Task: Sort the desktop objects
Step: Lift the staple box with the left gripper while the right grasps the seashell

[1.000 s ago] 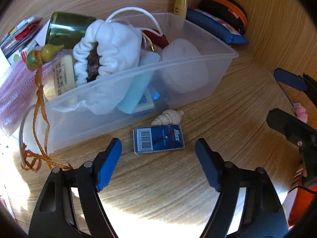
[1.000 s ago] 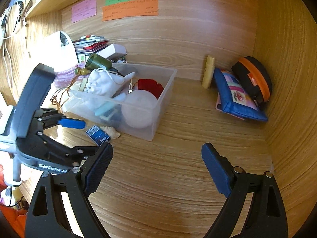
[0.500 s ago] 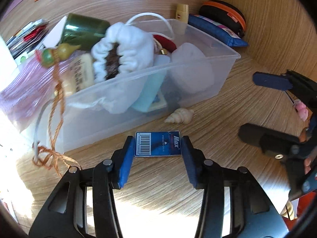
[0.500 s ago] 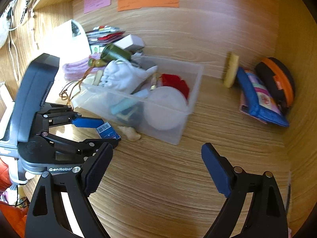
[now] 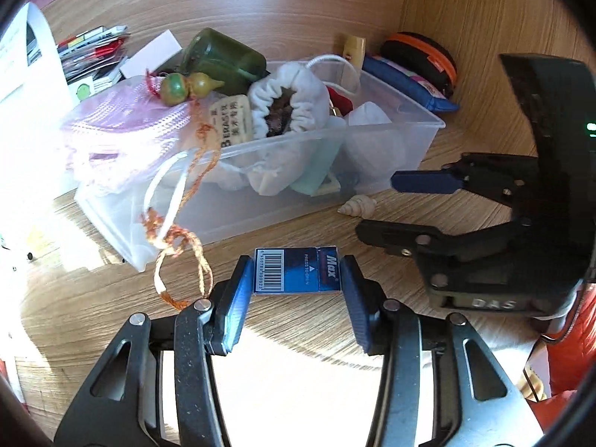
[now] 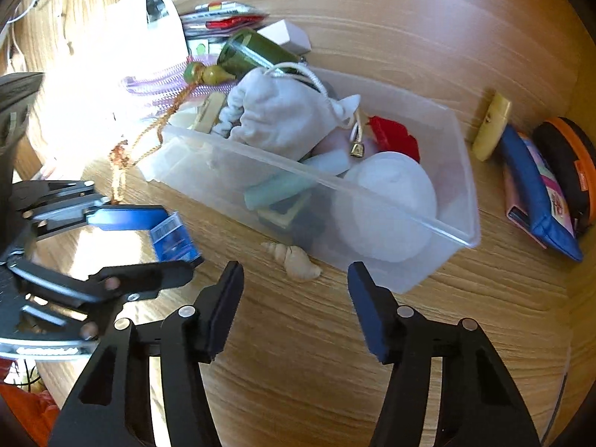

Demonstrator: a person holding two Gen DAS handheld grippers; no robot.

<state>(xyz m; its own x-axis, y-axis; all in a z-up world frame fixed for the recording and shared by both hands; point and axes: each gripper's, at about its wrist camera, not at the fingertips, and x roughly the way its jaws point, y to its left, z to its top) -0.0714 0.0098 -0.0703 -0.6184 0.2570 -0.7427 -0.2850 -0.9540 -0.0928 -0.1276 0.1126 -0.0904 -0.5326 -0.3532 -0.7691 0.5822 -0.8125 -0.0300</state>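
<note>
**Blue box pinched, shell lies loose**

Blue and barcoded, the small box (image 5: 297, 270) sits pinched between the pads of my left gripper (image 5: 296, 290), above the wooden desk (image 5: 111, 305) in front of the clear plastic bin (image 5: 406, 156). My right gripper (image 6: 294, 294) has just been closing; its jaws stand apart, holding nothing, short of the seashell (image 6: 294, 259) beside the bin.

Clear bin (image 6: 439, 223) blocks the way beyond the seashell (image 6: 294, 259).
</note>
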